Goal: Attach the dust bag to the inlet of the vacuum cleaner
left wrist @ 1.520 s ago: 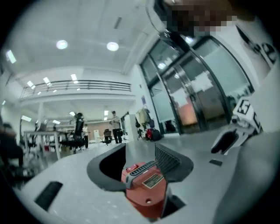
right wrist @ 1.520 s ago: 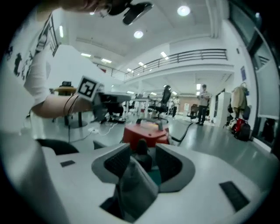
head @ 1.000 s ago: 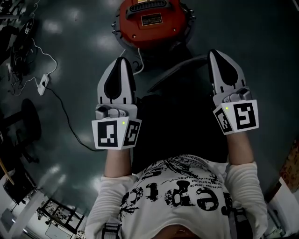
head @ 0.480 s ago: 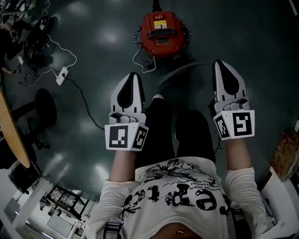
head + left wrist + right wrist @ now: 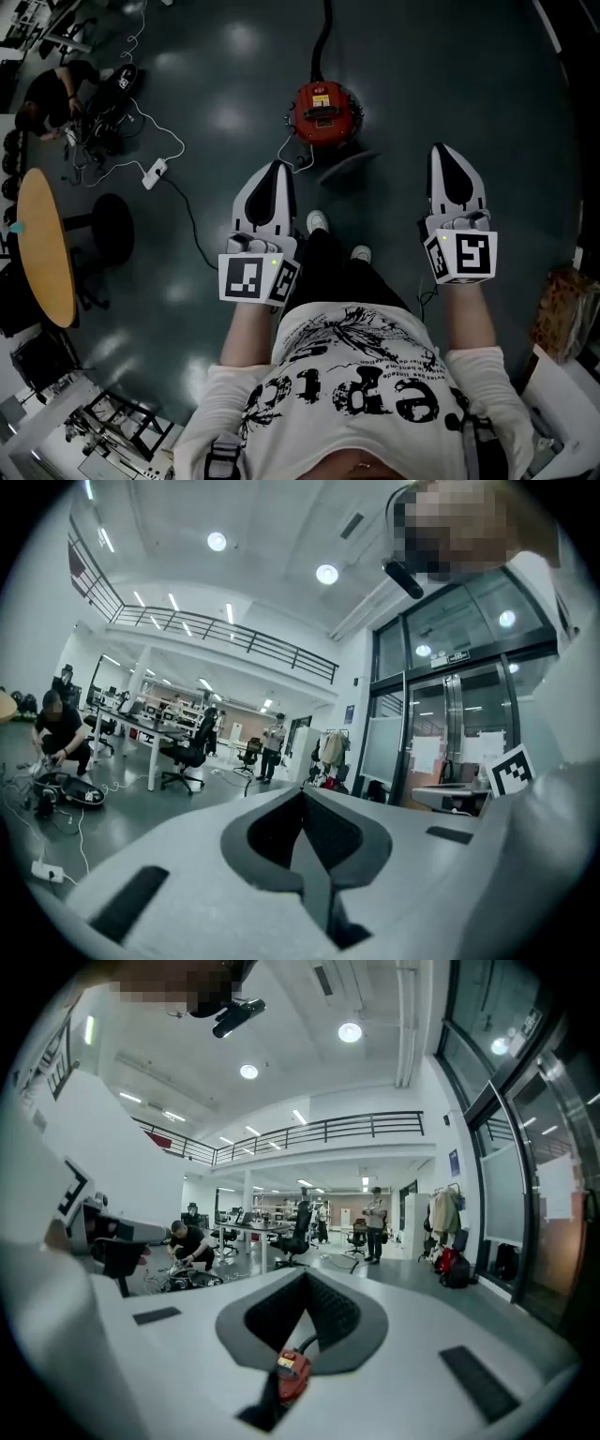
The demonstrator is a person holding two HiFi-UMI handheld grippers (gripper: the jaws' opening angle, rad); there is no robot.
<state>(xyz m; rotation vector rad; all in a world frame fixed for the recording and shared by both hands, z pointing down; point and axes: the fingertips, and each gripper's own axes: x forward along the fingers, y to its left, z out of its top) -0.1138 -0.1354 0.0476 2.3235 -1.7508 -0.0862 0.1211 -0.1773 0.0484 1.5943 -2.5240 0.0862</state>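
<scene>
The red round vacuum cleaner (image 5: 325, 112) stands on the dark floor far below, with a black hose (image 5: 324, 42) running away from it. In the right gripper view the vacuum cleaner (image 5: 292, 1372) shows small through the slot under the jaws. A dark flat piece (image 5: 349, 167) lies on the floor just in front of it; I cannot tell what it is. My left gripper (image 5: 275, 169) (image 5: 302, 795) and right gripper (image 5: 448, 150) (image 5: 305, 1277) are held level at chest height, side by side, both shut and empty.
A round wooden table (image 5: 47, 248) and a black stool (image 5: 111, 225) stand at the left. A white power strip (image 5: 155, 173) with cables lies on the floor. A person (image 5: 56, 94) crouches at the far left. My shoes (image 5: 317, 221) are below the grippers.
Both grippers and the head camera have risen together. The vacuum cleaner now looks much smaller and farther below, and more of the floor shows. Both jaws stayed shut.
</scene>
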